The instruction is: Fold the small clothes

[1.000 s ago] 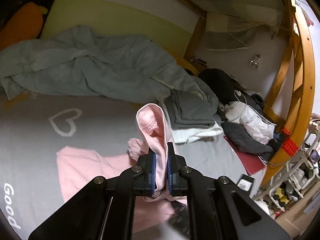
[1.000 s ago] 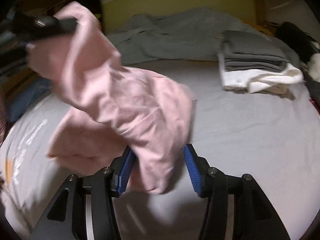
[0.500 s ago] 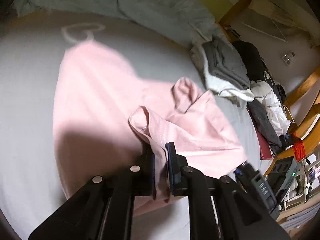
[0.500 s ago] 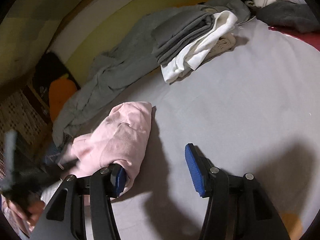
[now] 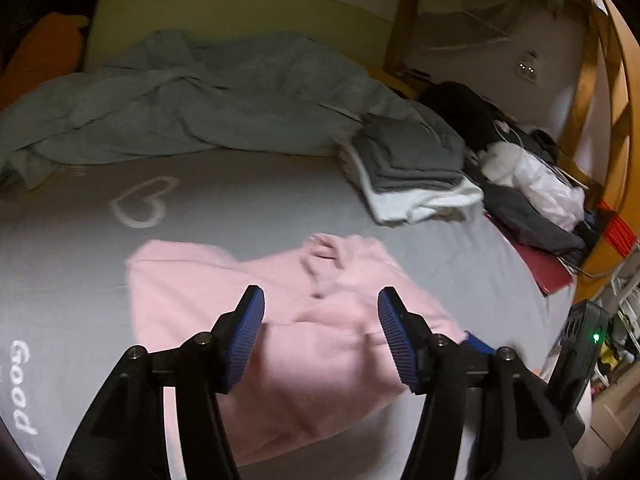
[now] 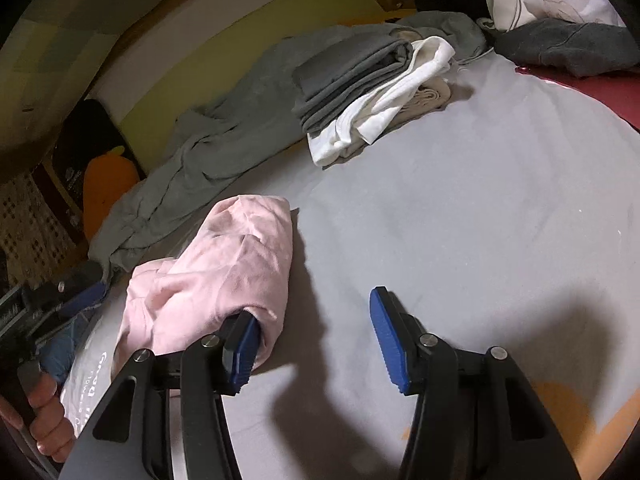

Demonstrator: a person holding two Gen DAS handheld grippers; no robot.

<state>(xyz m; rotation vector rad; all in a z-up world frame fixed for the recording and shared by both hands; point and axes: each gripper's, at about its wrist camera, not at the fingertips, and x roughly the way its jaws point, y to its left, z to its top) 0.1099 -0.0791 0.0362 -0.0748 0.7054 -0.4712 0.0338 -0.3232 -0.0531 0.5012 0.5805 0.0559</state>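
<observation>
The left gripper (image 5: 320,334), its jaws just sprung apart and empty, hangs directly over the pink garment (image 5: 280,312) crumpled mid-bed (image 5: 240,200), lying crosswise. The right gripper (image 6: 314,342) stands apart, one finger brushing the garment's end.

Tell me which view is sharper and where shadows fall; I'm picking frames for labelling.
Left wrist view: motion-blurred, the pink garment and grey duvet smeared, edges bent by the fisheye, corners dark. Right wrist view: sharper, the folded stack crisp, with heavy dark shadows on the bedsheet beneath the right claw.
</observation>
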